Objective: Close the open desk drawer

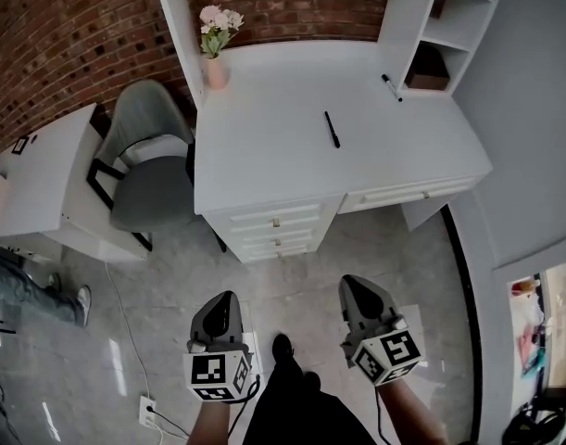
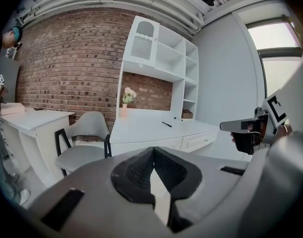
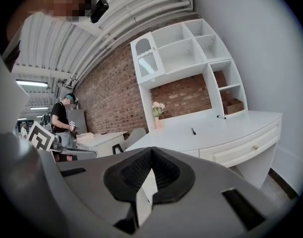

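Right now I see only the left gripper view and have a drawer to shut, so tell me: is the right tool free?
Observer: Yes. The right gripper view shows the right tool with jaws together and nothing between them.
Operator: Are we at the desk?
Observer: No. In the head view the left tool and the right tool hang over the floor, short of the desk.
Operator: Which drawer?
Observer: From above, the wide drawer with one knob seems to jut out slightly; the three-drawer stack looks flush. I can't be sure.
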`<control>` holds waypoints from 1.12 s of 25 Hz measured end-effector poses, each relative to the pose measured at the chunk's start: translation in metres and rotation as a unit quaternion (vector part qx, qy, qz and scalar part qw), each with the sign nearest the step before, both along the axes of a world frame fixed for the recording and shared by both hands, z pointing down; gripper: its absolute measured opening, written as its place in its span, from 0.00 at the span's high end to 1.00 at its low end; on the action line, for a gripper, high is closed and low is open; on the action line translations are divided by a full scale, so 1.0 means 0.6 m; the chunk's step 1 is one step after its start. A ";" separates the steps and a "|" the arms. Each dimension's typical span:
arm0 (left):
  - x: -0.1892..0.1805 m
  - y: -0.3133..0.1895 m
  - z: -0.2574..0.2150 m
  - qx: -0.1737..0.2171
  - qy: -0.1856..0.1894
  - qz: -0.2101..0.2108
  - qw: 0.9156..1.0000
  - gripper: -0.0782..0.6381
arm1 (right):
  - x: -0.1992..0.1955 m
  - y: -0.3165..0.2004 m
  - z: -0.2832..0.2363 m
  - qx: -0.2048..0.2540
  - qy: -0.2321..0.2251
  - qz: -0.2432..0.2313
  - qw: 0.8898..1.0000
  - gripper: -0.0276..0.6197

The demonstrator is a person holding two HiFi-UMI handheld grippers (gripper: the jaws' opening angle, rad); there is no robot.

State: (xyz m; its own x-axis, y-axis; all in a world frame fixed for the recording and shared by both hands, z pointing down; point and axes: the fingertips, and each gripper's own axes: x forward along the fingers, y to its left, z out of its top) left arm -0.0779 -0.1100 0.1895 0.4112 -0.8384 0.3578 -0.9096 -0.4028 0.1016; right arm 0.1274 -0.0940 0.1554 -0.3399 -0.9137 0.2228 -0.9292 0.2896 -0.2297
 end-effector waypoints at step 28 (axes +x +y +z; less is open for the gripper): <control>0.004 0.200 -0.137 0.064 -0.022 -0.030 0.997 0.88 | 0.014 0.184 -0.128 0.068 -0.014 -0.041 0.997 0.95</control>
State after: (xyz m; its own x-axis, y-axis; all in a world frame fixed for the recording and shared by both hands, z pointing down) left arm -0.0756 0.0099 0.1071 0.3452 -0.9009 0.2630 -0.9349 -0.3548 0.0116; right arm 0.1360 0.0164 0.0784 -0.4188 -0.9039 0.0876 -0.8951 0.3946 -0.2076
